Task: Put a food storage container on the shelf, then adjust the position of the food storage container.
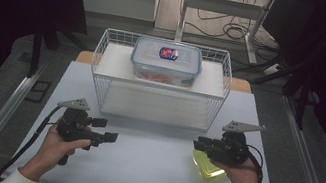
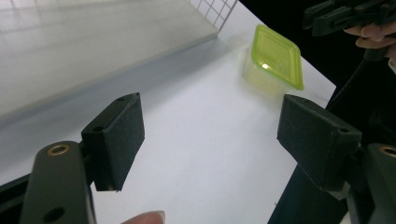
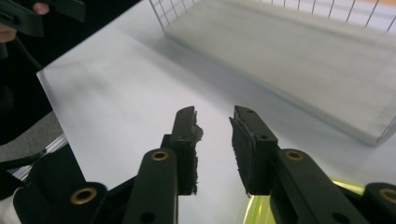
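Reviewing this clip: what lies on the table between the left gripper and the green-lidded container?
Nothing. In the left gripper view, bare white table runs from the left gripper to the green-lidded container; the high view agrees.

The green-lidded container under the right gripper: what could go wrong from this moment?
1. The green-lidded container sits close to the table's near right edge; a push from the right gripper might slide it off.
2. The right gripper's jaws stand only a little apart, likely too narrow for the container.
3. The wire basket stands just ahead, so a hurried lift could hit its wall or disturb the clear box inside it.
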Available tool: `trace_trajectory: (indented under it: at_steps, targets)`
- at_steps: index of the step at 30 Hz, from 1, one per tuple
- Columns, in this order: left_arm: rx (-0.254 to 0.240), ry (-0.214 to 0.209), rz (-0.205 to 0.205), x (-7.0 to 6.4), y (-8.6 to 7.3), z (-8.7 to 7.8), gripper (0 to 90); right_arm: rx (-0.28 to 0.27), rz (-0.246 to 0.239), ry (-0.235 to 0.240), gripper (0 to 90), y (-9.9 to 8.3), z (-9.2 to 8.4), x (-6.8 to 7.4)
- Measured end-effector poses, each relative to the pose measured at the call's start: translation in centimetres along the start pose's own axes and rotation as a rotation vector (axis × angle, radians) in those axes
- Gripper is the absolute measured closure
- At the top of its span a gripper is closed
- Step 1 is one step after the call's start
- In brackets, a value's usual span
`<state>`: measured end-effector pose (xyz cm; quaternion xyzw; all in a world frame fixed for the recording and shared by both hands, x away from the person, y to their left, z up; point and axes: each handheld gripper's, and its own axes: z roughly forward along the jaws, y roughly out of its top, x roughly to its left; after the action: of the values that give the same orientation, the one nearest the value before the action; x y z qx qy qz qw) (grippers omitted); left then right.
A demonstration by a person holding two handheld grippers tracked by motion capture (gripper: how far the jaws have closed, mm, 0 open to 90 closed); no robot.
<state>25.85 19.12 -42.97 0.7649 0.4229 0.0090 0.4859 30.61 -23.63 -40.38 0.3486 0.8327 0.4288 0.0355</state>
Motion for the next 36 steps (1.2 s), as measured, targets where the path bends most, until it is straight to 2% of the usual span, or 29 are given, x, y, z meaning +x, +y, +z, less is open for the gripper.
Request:
trace_trajectory:
  at_steps: [1, 3, 5, 9, 15, 19, 23, 24, 25, 28, 29, 30, 34, 35, 36]
  targets:
    - [0.002, 0.011, 0.004, 0.0, -0.1, 0.0, 23.0, 0.007, 0.002, -0.004, 67.1, -0.2, 0.2, -0.1]
    - [0.006, 0.005, -0.003, 0.1, -0.5, 0.1, 23.0, 0.026, 0.009, -0.003, 63.7, -0.6, 0.5, -0.2]
    - [0.019, 0.022, -0.010, 0.4, -1.1, 0.2, 22.9, 0.053, 0.001, -0.029, 57.9, -1.0, 0.9, -0.3]
    - [0.034, 0.044, -0.011, 0.8, -1.6, 0.4, 22.9, 0.053, 0.001, -0.041, 52.6, -1.2, 0.7, -0.6]
    - [0.038, 0.055, -0.010, 0.9, -2.0, 0.4, 22.9, 0.056, 0.022, -0.049, 51.2, -1.4, 0.4, -1.1]
    - [0.046, 0.078, -0.008, 1.0, -2.3, 0.5, 22.6, 0.052, 0.036, -0.072, 51.3, -1.4, 0.0, -1.7]
    - [0.049, 0.088, -0.006, 1.2, -2.4, 0.5, 22.5, 0.049, 0.042, -0.089, 53.8, -1.4, -0.4, -2.1]
    - [0.050, 0.089, -0.006, 1.2, -2.5, 0.5, 22.5, 0.052, 0.046, -0.103, 55.7, -1.5, -0.6, -2.4]
    - [0.054, 0.094, -0.006, 1.4, -2.5, 0.6, 22.5, 0.053, 0.057, -0.126, 61.9, -1.7, -1.2, -3.1]
    - [0.060, 0.101, -0.006, 1.5, -2.6, 0.8, 22.5, 0.053, 0.079, -0.147, 66.7, -2.0, -1.7, -3.8]
    - [0.068, 0.107, -0.004, 1.6, -2.7, 0.9, 22.4, 0.059, 0.098, -0.172, 71.2, -2.3, -2.3, -4.7]
    - [0.067, 0.111, -0.004, 1.7, -2.8, 1.0, 22.4, 0.059, 0.098, -0.172, 71.2, -2.3, -2.3, -4.7]
    - [0.070, 0.127, 0.000, 1.8, -2.9, 1.0, 22.4, 0.060, 0.145, -0.244, 77.1, -3.0, -3.8, -6.6]
    - [0.076, 0.131, 0.002, 1.8, -2.9, 1.0, 22.3, 0.059, 0.169, -0.283, 80.1, -3.4, -4.4, -7.6]
    - [0.076, 0.131, 0.002, 1.8, -2.9, 1.0, 22.3, 0.059, 0.169, -0.283, 80.1, -3.4, -4.4, -7.6]
